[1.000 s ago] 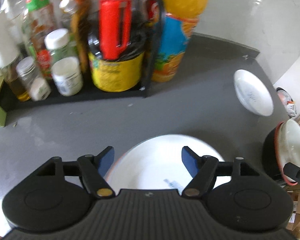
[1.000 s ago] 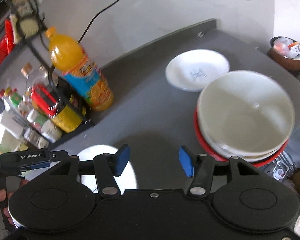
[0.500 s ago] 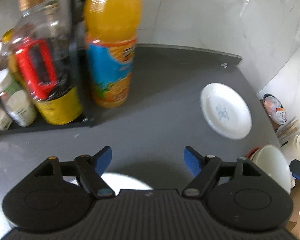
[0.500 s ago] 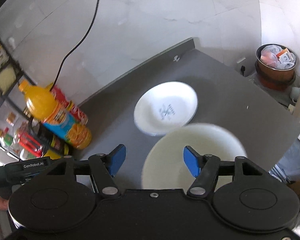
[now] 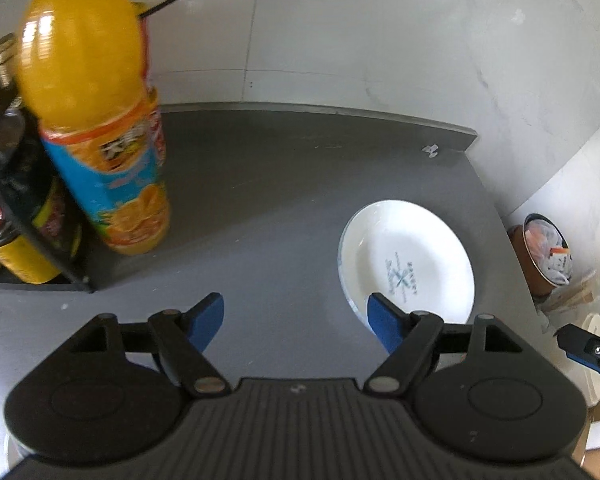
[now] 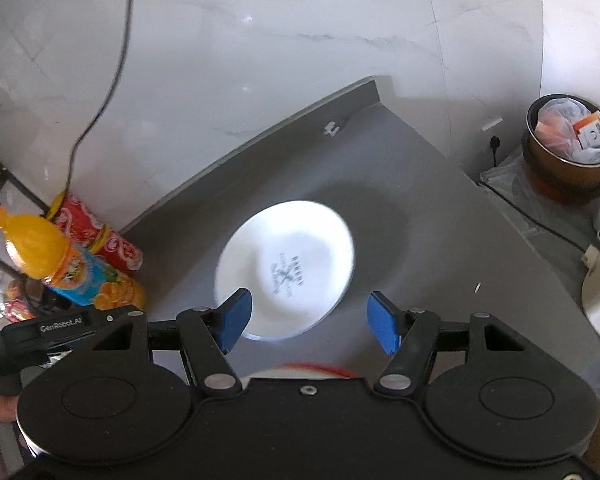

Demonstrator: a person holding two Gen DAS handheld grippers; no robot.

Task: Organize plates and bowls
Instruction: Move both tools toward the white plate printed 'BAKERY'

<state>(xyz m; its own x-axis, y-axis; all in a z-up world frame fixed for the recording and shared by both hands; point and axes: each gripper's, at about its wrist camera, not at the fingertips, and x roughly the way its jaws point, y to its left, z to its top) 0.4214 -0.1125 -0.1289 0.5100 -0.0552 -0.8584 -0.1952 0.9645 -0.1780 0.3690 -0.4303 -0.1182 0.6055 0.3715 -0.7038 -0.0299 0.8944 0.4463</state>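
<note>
A white plate [image 5: 408, 256] with a small printed mark lies on the grey counter [image 5: 268, 184], near its right edge. My left gripper [image 5: 296, 314] is open and empty, with its right fingertip at the plate's near rim. In the right wrist view the same plate [image 6: 286, 272] lies just ahead of my right gripper [image 6: 310, 318], which is open and empty above it. A thin red and white bowl rim [image 6: 316, 369] peeks out under the right gripper's body. A white bowl edge [image 5: 594, 356] shows at the far right of the left wrist view.
An orange juice bottle [image 5: 96, 128] stands at the left beside a black rack [image 5: 28, 216] of bottles. A red can [image 6: 100, 236] stands behind it. A brown bin [image 6: 568, 152] full of rubbish sits on the floor past the counter's right edge. A black cable [image 6: 112, 72] hangs on the wall.
Both grippers have swung right and away from the rack toward the small white plate. The large plate under the left gripper and the stacked bowls under the right one have slipped out of sight.
</note>
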